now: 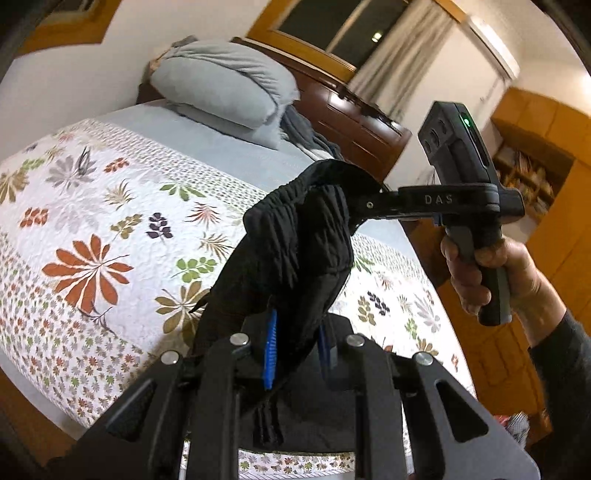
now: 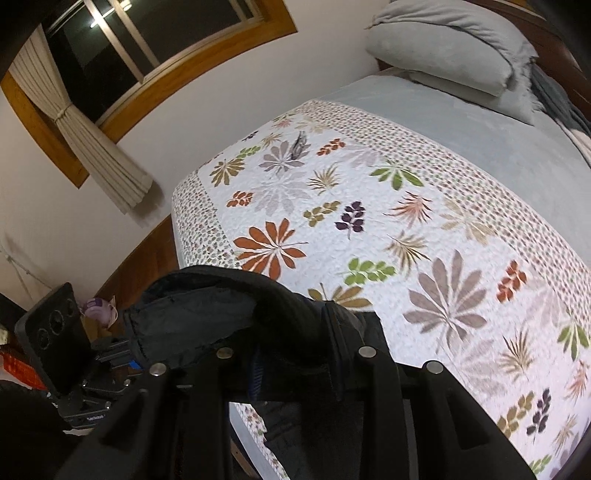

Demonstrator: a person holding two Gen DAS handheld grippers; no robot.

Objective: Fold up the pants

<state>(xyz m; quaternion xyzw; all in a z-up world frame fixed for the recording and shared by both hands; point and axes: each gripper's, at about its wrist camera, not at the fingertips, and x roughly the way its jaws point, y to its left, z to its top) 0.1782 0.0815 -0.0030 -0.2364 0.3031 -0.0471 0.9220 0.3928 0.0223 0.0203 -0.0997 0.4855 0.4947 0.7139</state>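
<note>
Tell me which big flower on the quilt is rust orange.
The large rust-orange flower on the quilt, toward its window-side edge. The other big blooms, like the one nearer the right hand-held gripper, are greyish mauve.

The right gripper has its jaws closed on a bunched fold of the black pants, held up above the near edge of the bed. A white quilt with leaf prints covers most of the bed, and a grey pillow lies at its far end. The left gripper shows at lower left, touching the pants. A tied curtain hangs by the window.
</note>
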